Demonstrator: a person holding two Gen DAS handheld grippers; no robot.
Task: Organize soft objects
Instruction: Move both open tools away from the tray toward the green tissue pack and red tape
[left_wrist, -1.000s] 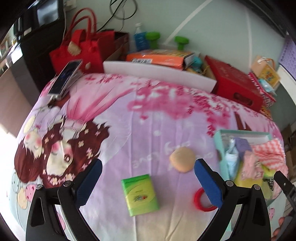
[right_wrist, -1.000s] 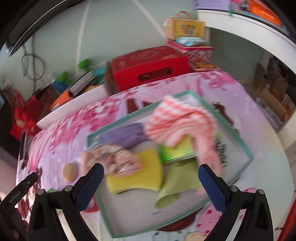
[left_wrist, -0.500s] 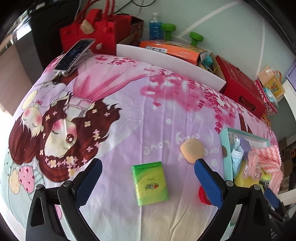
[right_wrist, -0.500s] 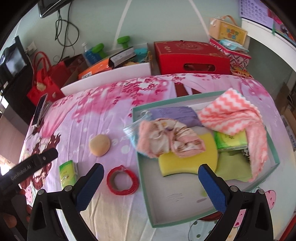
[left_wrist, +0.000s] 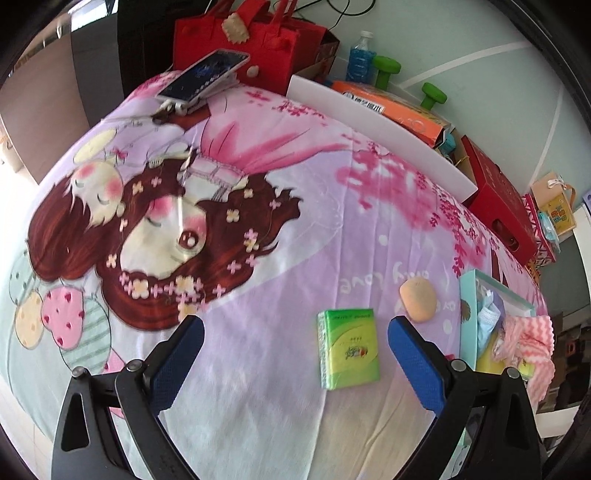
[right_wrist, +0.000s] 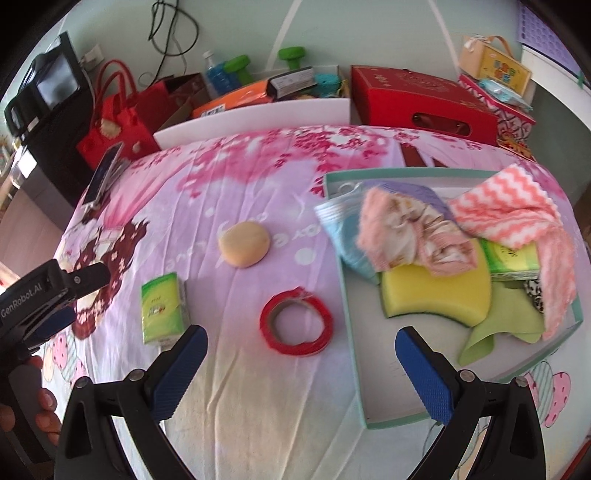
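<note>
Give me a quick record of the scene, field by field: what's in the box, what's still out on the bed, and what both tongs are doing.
surface: bed sheet with cartoon print
container: teal box, open top
in box: yellow sponge, pink zigzag cloth, green cloth, pink printed cloth
outside box: green tissue pack, round beige puff, red tape roll
left tongs: open, empty, tissue pack between the tips
right tongs: open, empty, above the tape roll
</note>
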